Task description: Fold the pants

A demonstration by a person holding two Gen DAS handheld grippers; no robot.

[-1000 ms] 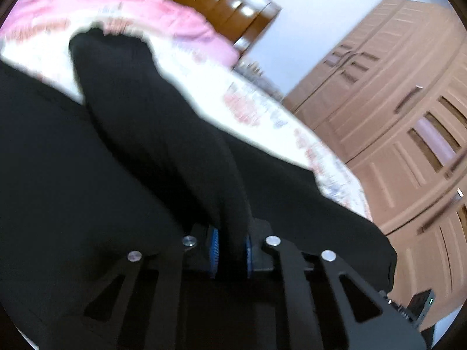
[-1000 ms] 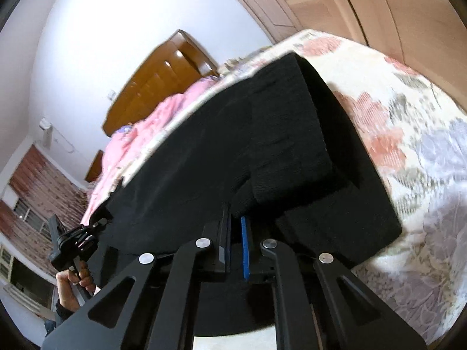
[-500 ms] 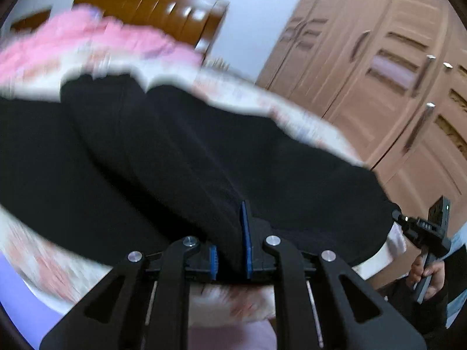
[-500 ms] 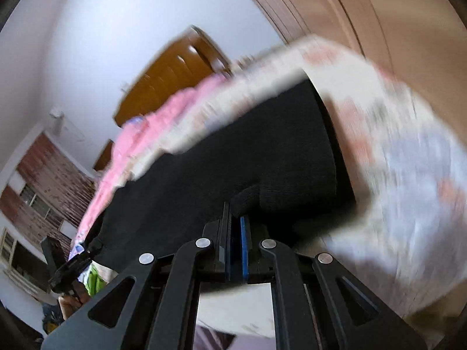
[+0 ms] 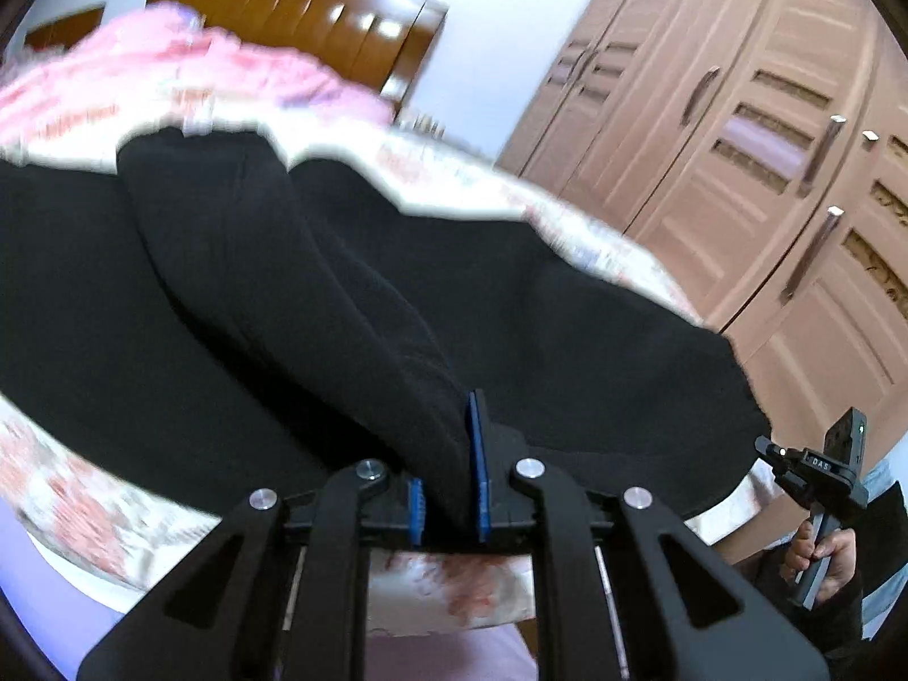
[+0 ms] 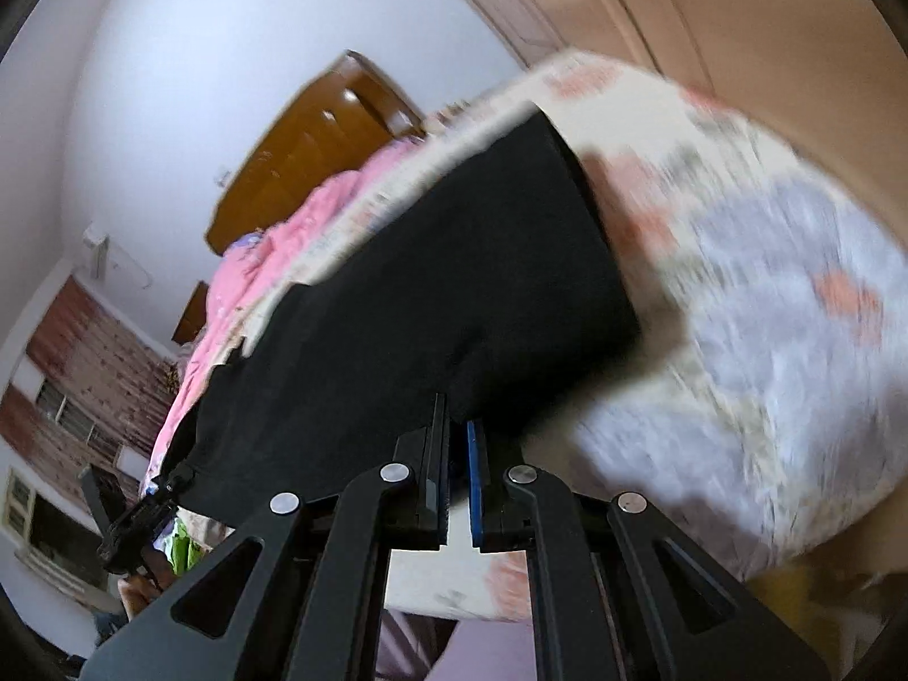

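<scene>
Black pants [image 5: 238,295] lie spread across the floral bed, folded over themselves. My left gripper [image 5: 448,488] is shut on a thick fold of the pants at the bed's near edge. In the right wrist view the pants [image 6: 454,284] stretch toward the headboard. My right gripper [image 6: 458,471] is at the near edge of the pants, its jaws a narrow gap apart with pale light between them; black cloth sits at the tips. The right gripper [image 5: 817,465] also shows in the left wrist view, the left gripper [image 6: 142,516] in the right wrist view.
The bed [image 6: 766,340] has a floral sheet. A pink blanket [image 5: 187,68] lies by the wooden headboard [image 5: 295,5]. Wooden wardrobe doors [image 5: 766,142] stand to the right. A brick wall with windows [image 6: 62,397] is on the far left.
Both grippers have pulled back toward the near bed edge with the pants' fold. The right gripper's jaws show a slightly wider gap than before.
</scene>
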